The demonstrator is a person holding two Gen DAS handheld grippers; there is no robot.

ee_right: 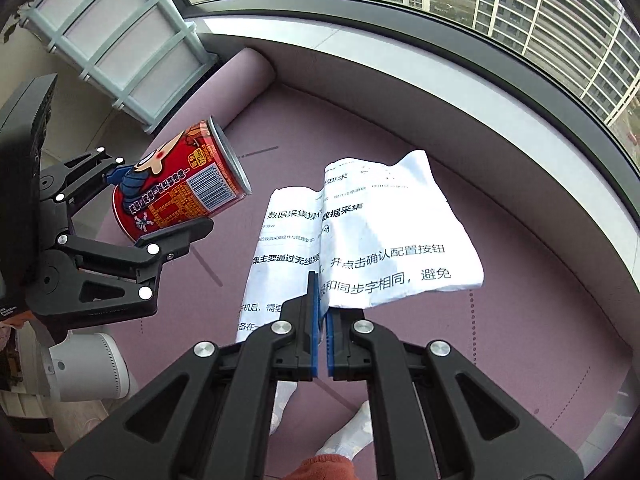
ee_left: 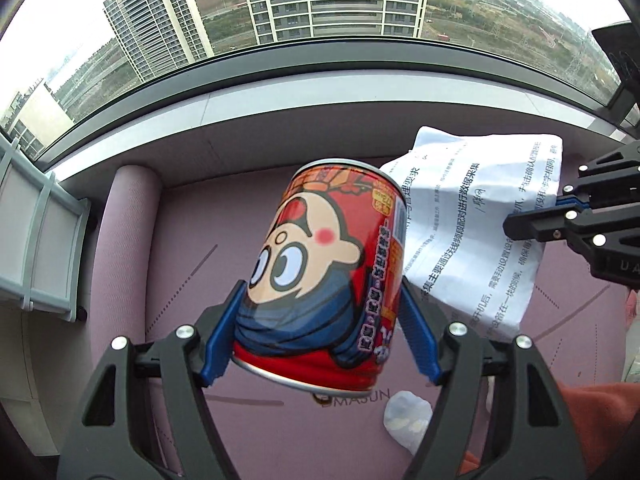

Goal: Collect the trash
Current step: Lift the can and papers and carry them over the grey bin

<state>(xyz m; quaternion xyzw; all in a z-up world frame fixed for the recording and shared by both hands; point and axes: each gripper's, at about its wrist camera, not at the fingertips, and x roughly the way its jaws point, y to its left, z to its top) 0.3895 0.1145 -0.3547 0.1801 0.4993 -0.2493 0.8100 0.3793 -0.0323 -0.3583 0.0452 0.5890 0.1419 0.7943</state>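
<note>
My left gripper (ee_left: 320,304) is shut on a red cartoon-printed can (ee_left: 324,272) and holds it tilted above the pink mat (ee_left: 160,248). The can (ee_right: 184,184) and the left gripper (ee_right: 156,204) also show at the left of the right wrist view. My right gripper (ee_right: 322,292) is shut on a creased white printed paper sheet (ee_right: 380,232) and holds it up off the mat. The sheet (ee_left: 480,216) and the right gripper (ee_left: 532,216) show at the right of the left wrist view.
A crumpled white wad (ee_left: 408,420) lies on the mat below the can. A rolled mat end (ee_left: 128,216) and a pale blue shelf frame (ee_left: 36,240) stand left. A window sill (ee_left: 320,96) runs behind. A white cylinder (ee_right: 92,364) and socked feet (ee_right: 348,432) are below.
</note>
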